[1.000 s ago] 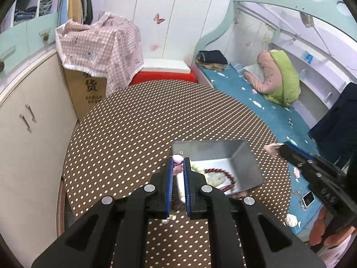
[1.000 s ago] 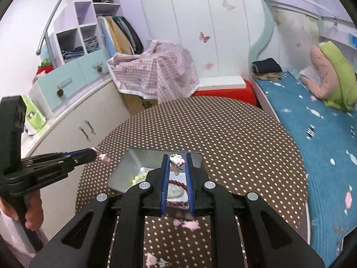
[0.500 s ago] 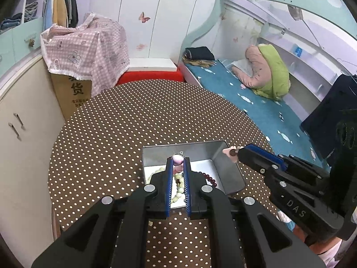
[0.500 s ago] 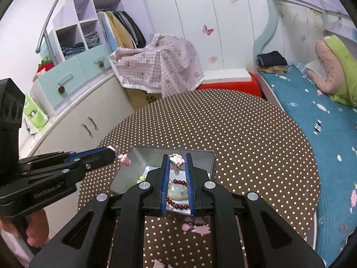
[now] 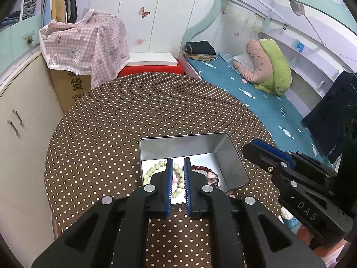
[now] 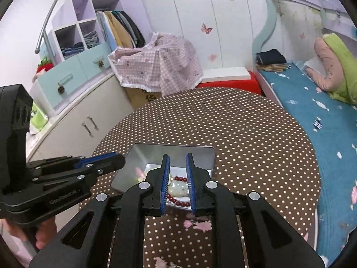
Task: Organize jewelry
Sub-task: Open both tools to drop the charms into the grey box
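An open silver tin (image 5: 232,156) sits on the dotted table, and its rim (image 6: 174,146) also shows in the right wrist view. It holds a pale green bead bracelet (image 5: 154,169), a dark red bead bracelet (image 5: 202,168) and a pale pendant (image 6: 178,188). My left gripper (image 5: 177,162) hangs over the tin's near left side, its jaws a narrow gap apart with nothing between them. My right gripper (image 6: 177,157) is over the tin's near edge. Its jaws are opening and nothing is between them. From the opposite wrist view, each gripper shows from the side: left gripper (image 6: 119,159), right gripper (image 5: 247,150).
Small pink pieces (image 6: 200,225) lie on the brown dotted tablecloth (image 5: 133,116) just in front of the tin. A cardboard box under a pink check cloth (image 5: 89,42) and a red box (image 5: 151,68) stand behind the table. A cabinet (image 5: 20,120) is left, a bed (image 5: 256,102) right.
The small pink piece is gone from the left gripper's tips and the charm from the right's. The right jaws stand wider. Both grippers came closer over the tin.
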### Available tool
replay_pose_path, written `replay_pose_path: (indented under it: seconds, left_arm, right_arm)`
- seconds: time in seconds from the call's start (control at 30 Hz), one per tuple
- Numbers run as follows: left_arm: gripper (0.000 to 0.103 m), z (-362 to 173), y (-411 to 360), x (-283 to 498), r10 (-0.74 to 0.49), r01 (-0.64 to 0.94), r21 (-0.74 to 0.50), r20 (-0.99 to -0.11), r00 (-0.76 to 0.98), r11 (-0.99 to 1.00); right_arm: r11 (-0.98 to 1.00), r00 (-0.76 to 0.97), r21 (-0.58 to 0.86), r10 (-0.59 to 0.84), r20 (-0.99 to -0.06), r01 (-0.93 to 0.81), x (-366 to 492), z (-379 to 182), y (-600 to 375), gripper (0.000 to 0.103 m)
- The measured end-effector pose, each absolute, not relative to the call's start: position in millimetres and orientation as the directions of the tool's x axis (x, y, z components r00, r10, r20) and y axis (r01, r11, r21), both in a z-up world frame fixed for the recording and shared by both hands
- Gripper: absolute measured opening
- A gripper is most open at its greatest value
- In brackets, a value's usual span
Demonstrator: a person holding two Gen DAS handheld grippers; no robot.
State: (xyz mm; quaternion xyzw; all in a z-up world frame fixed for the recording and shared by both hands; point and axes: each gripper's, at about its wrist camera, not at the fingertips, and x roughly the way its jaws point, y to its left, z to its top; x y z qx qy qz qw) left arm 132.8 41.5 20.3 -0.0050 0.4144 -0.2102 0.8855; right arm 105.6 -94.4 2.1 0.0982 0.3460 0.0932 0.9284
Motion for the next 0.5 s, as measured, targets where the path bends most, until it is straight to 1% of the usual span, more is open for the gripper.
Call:
replay_pose_path:
  seconds: [0.03, 0.07, 0.1, 0.13, 0.27, 0.5]
  left_arm:
    - [0.012, 19.9, 42.2, 132.3, -0.374, 0.365, -0.182, -0.732, 0.569, 0.913]
    - [0.02, 19.9, 42.7, 132.0, -0.371, 0.363, -0.18, -0.732, 0.572, 0.914]
    - [0.024, 20.2, 43.6, 131.7, -0.37, 0.361, -0.18, -0.73, 0.575, 0.915]
    - [0.031, 20.0, 44.3, 130.9, -0.369, 0.359, -0.18, -0.728, 0.578, 0.916]
    - [0.037, 20.6, 47.7, 129.1, -0.366, 0.352, -0.181, -0.725, 0.583, 0.918]
    - [0.038, 20.4, 53.7, 127.4, -0.355, 0.331, -0.184, -0.726, 0.589, 0.926]
  right_arm:
    - [0.964, 0.744, 0.245, 0.235, -0.626, -0.099, 104.8, 1.9, -95.8, 0.034]
    - [0.965, 0.745, 0.246, 0.229, -0.627, -0.091, 104.4, 1.9, -96.8, 0.045]
    - [0.966, 0.752, 0.246, 0.217, -0.623, -0.075, 102.7, 2.4, -98.5, 0.062]
    - [0.967, 0.76, 0.244, 0.207, -0.616, -0.065, 100.8, 3.2, -100.0, 0.064]
    - [0.972, 0.765, 0.23, 0.186, -0.616, -0.052, 98.8, 5.0, -102.1, 0.065]
    - [0.973, 0.758, 0.231, 0.171, -0.63, -0.028, 96.6, 1.1, -108.7, 0.066]
